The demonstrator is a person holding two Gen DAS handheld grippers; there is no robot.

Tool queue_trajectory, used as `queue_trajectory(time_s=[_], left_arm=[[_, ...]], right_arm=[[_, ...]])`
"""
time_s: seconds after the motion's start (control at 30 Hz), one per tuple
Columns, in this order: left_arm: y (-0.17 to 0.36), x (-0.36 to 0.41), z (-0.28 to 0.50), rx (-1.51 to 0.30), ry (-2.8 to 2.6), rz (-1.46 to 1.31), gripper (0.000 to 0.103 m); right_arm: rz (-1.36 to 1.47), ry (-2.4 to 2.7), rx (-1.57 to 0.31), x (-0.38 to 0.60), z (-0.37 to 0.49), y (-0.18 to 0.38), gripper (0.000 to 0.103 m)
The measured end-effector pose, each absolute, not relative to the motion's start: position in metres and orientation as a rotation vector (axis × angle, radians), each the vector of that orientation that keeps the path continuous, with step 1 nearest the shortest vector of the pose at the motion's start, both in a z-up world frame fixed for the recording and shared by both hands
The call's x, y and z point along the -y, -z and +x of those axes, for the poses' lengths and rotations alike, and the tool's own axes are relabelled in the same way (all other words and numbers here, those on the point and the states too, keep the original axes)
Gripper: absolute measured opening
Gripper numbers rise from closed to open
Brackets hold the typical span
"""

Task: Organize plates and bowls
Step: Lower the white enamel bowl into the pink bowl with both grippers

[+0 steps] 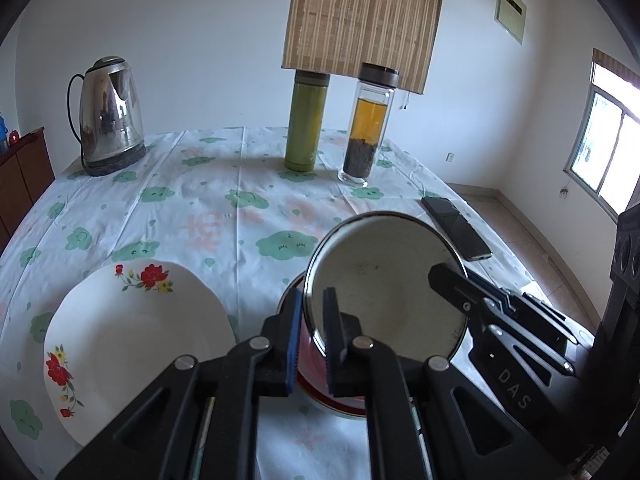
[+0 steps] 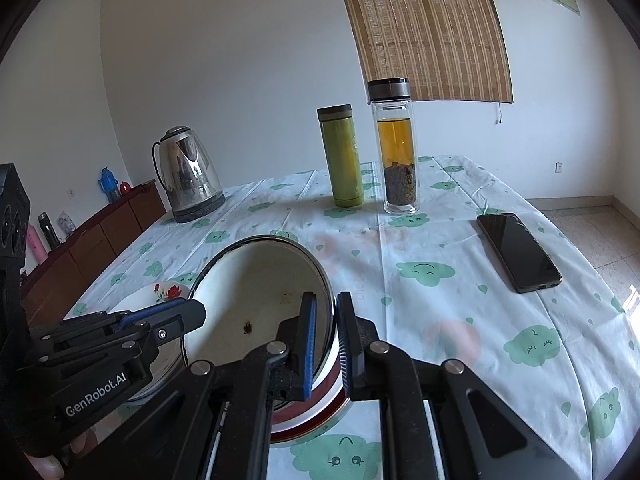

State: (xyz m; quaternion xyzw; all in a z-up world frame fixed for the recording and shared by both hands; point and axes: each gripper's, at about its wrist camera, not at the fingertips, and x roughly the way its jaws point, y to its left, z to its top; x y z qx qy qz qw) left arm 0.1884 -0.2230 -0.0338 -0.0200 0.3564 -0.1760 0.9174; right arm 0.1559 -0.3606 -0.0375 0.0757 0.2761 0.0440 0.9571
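An enamel bowl (image 1: 384, 280) (image 2: 256, 292), white inside and red outside with a steel rim, hangs tilted just over the table between both grippers. My left gripper (image 1: 314, 296) is shut on its left rim, one blue pad inside and one outside. On the opposite rim my right gripper (image 2: 326, 298) is shut in the same way. Each gripper also shows in the other view: the right gripper (image 1: 444, 276) and the left gripper (image 2: 196, 310). A white plate (image 1: 132, 340) (image 2: 160, 292) with red flowers lies on the cloth, left of the bowl. What is under the bowl is hidden.
At the back of the table stand a steel kettle (image 1: 110, 116) (image 2: 190, 176), a green flask (image 1: 306, 120) (image 2: 342, 156) and a glass tea bottle (image 1: 366, 124) (image 2: 396, 148). A black phone (image 1: 456, 226) (image 2: 518, 252) lies right of the bowl. A brown sideboard (image 2: 100, 236) stands past the left edge.
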Motion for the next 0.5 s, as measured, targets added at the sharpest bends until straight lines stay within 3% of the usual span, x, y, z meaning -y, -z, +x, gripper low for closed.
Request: queue_trajectory(time_s=[0.5], left_arm=[[0.0387, 0.223, 0.1933, -0.758, 0.36, -0.039, 0.007]], right_arm=[[0.148, -0.085, -0.608, 0.3588, 0.1602, 0.0439, 0.012]])
